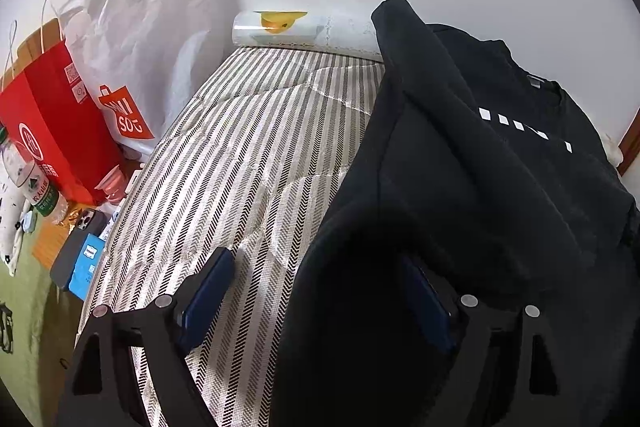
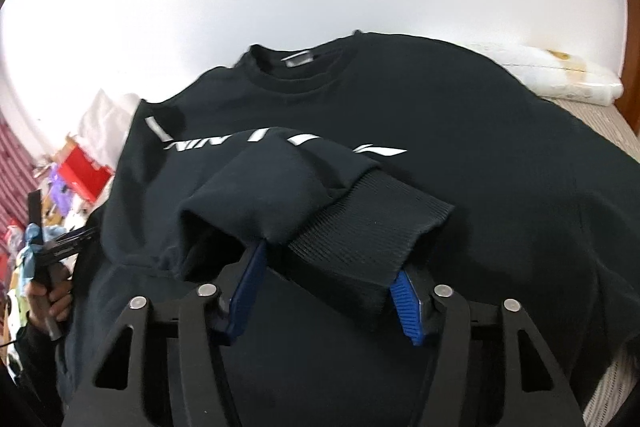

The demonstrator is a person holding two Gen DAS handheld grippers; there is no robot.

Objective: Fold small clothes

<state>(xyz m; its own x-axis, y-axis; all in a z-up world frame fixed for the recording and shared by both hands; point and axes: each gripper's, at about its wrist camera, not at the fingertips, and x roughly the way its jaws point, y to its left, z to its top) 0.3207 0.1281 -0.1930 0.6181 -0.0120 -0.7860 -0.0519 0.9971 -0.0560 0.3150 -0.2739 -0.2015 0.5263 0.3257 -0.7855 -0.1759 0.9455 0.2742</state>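
Bed (image 1: 248, 155): right gripper (image 2: 328, 279) over sweatshirt (image 2: 480, 131).

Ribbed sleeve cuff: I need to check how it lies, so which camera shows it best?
The right wrist view: the ribbed sleeve cuff lies close and unobstructed on the black sweatshirt. The left wrist view shows only the sweatshirt's raised edge and body, no cuff.

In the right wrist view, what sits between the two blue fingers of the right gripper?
The ribbed cuff of the black sweatshirt sleeve lies between the right gripper fingers, which stand apart around it. The right wrist view shows this; actual contact is unclear.
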